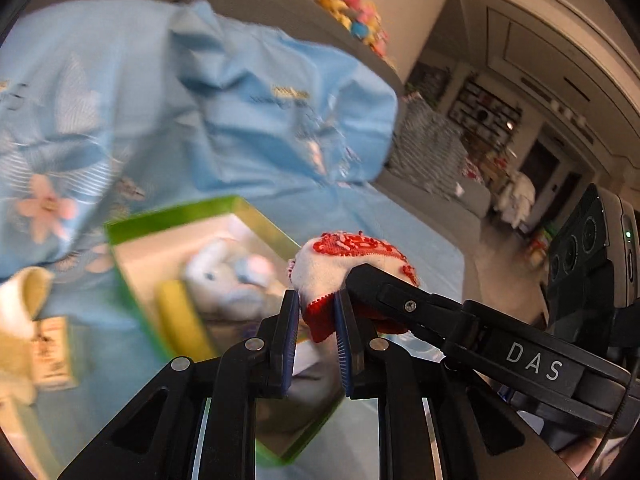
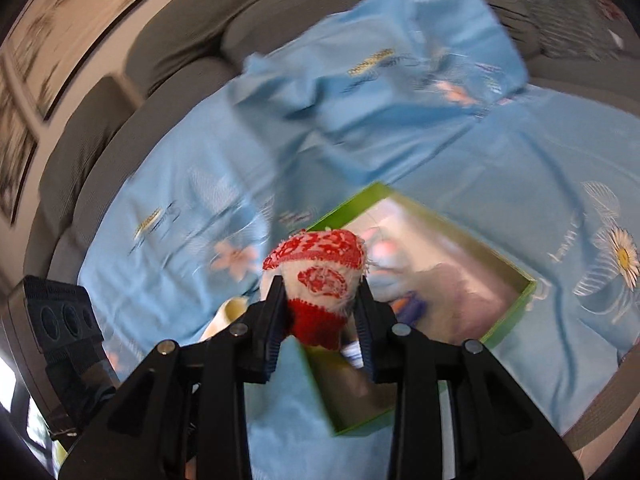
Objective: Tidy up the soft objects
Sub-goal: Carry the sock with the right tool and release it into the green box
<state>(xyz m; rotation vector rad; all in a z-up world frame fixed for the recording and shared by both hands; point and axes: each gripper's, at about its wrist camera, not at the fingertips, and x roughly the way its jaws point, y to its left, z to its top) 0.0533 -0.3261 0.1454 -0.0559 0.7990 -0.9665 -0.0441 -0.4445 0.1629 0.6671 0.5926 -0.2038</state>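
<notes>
A red and white knitted soft item (image 1: 340,260) hangs in the air above a green box (image 1: 172,216), held from two sides. My left gripper (image 1: 318,320) is shut on its red hem. My right gripper (image 2: 320,304) is shut around the item's (image 2: 320,276) white and red middle; in the left wrist view it reaches in from the right as a black arm (image 1: 372,280). The green box (image 2: 348,204) has a pale inside holding a blue and white plush rabbit (image 1: 228,276) and a yellow piece (image 1: 180,320).
A light blue flowered sheet (image 2: 360,120) covers a grey sofa (image 2: 180,52). A cream plush with a paper tag (image 1: 16,320) lies left of the box. Colourful plush toys (image 1: 352,12) sit on the sofa back. Shelves and a doorway lie far right.
</notes>
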